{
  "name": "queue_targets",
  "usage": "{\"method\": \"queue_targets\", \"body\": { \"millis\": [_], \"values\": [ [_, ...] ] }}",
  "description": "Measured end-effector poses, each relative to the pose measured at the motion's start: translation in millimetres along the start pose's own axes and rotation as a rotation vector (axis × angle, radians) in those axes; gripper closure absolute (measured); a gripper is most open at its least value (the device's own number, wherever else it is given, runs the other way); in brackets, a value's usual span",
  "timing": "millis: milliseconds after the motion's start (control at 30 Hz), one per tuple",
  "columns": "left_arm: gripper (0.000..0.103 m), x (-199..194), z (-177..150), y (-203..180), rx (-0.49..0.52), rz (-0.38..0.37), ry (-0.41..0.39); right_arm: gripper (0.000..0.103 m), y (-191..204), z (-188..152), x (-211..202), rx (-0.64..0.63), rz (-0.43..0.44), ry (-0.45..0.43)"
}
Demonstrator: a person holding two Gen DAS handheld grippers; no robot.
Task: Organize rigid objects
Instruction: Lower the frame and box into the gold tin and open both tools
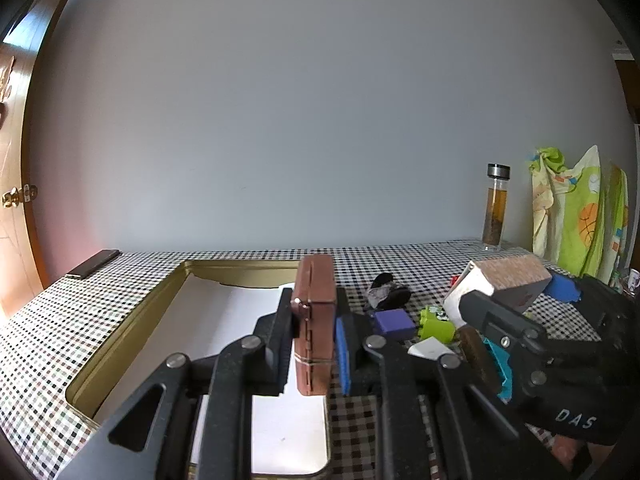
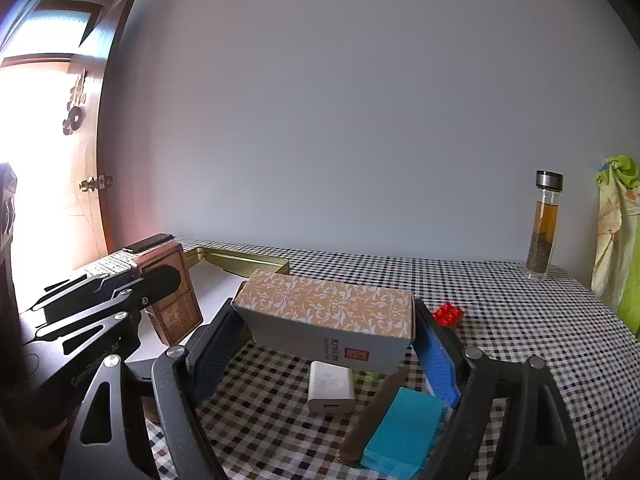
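My left gripper (image 1: 314,344) is shut on a flat copper-brown hinged tin (image 1: 315,320), held on edge above the right side of a gold tray (image 1: 132,320) lined with white paper. The tin also shows in the right wrist view (image 2: 176,300). My right gripper (image 2: 324,344) is shut on a white carton with an orange floral top (image 2: 328,312), lifted above the checkered table. It shows in the left wrist view (image 1: 500,284) to the right of the tin. Under it lie a white charger (image 2: 331,388), a teal block (image 2: 404,428) and a red brick (image 2: 448,314).
Loose pieces lie right of the tray: a purple block (image 1: 394,322), a green brick (image 1: 436,326), a black-grey object (image 1: 388,292). A glass bottle (image 2: 542,226) stands at the back right. A dark flat bar (image 1: 94,263) lies at the back left. Cloth (image 1: 576,216) hangs at the right.
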State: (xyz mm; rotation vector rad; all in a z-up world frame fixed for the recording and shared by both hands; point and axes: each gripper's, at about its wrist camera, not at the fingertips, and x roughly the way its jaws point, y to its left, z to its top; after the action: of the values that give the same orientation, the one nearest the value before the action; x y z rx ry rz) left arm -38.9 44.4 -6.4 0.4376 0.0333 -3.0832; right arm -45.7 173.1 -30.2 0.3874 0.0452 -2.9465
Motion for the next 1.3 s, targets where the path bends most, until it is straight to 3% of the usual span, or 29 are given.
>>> {"method": "queue_targets", "body": {
  "millis": [567, 833, 1133, 1300],
  "values": [
    [0.086, 0.8, 0.3, 29.8, -0.018, 0.039, 0.011, 0.019, 25.8, 2.2, 11.1, -0.026, 0.075, 0.007],
    [0.086, 3.4, 4.6, 57.8, -0.038, 0.057, 0.035, 0.019, 46.4, 6.0, 32.7, -0.054, 0.132, 0.058],
    [0.086, 27.1, 14.2, 85.9, -0.053, 0.011, 0.146, 0.019, 64.8, 27.1, 62.8, -0.069, 0.179, 0.119],
    [0.086, 49.1, 19.9, 100.5, -0.049, 0.025, 0.206, 0.019, 77.2, 38.9, 92.9, -0.085, 0.184, 0.168]
  ]
}}
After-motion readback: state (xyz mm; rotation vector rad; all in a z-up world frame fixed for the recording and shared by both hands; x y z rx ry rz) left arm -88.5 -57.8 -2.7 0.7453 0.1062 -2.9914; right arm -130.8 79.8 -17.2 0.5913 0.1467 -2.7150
